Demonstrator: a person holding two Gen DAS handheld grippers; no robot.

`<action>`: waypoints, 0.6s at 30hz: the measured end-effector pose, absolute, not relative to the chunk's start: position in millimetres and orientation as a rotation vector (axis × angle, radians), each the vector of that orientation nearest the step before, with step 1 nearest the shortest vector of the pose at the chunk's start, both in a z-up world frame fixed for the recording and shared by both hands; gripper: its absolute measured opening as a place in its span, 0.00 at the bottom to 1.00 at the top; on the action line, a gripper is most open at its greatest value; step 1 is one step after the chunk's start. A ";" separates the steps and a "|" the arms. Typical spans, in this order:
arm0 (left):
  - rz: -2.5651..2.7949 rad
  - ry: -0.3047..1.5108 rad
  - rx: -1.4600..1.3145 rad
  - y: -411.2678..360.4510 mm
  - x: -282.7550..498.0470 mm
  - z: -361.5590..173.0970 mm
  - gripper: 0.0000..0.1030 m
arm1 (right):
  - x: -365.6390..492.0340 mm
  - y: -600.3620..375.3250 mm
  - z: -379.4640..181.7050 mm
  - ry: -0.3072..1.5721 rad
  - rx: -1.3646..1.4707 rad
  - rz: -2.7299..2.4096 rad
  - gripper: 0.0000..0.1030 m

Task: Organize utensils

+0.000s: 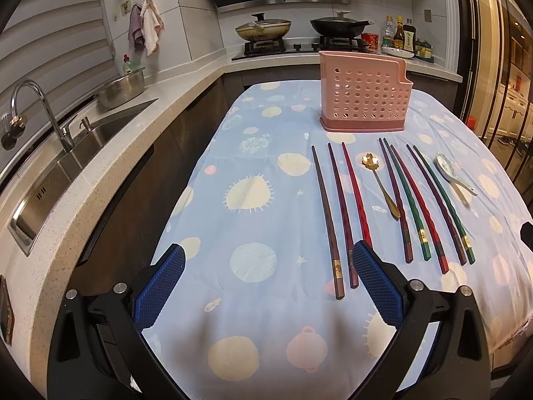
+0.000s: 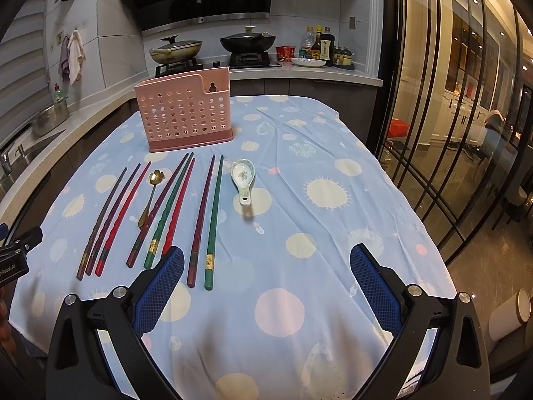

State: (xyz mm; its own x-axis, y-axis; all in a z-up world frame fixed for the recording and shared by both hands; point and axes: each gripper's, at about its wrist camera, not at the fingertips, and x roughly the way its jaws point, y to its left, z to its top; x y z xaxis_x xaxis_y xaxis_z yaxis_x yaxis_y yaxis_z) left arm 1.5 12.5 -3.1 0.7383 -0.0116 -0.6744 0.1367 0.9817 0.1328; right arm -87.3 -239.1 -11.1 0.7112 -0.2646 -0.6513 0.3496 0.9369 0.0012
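A pink perforated utensil holder (image 1: 363, 96) (image 2: 186, 113) stands upright at the far side of the blue patterned tablecloth (image 1: 253, 180) (image 2: 299, 206). In front of it lie several chopsticks (image 1: 353, 206) (image 2: 160, 213) in brown, purple, red and green. A gold flower-headed spoon (image 1: 381, 185) (image 2: 150, 196) lies among them. A white ceramic spoon (image 1: 454, 175) (image 2: 243, 180) rests to their right. My left gripper (image 1: 268, 251) hovers open just left of the chopsticks' near ends. My right gripper (image 2: 266, 253) hovers open, its left finger (image 2: 166, 273) over the chopsticks' near ends.
A counter with a steel sink (image 1: 66, 160), tap and colander (image 1: 121, 88) runs along the left. Behind the table are a stove with two lidded pans (image 1: 263, 30) (image 2: 248, 41) and sauce bottles (image 2: 321, 46). Glass sliding doors (image 2: 449, 100) stand on the right.
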 end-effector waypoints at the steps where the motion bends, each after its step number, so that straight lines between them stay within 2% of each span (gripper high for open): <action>1: -0.082 0.736 0.177 12.4 1.8 -3.1 0.93 | -87.5 -239.3 -10.9 0.700 0.128 -0.342 0.93; 18: -0.085 0.751 0.168 14.0 4.2 -4.5 0.93 | -86.6 -241.0 -11.5 0.697 0.131 -0.345 0.93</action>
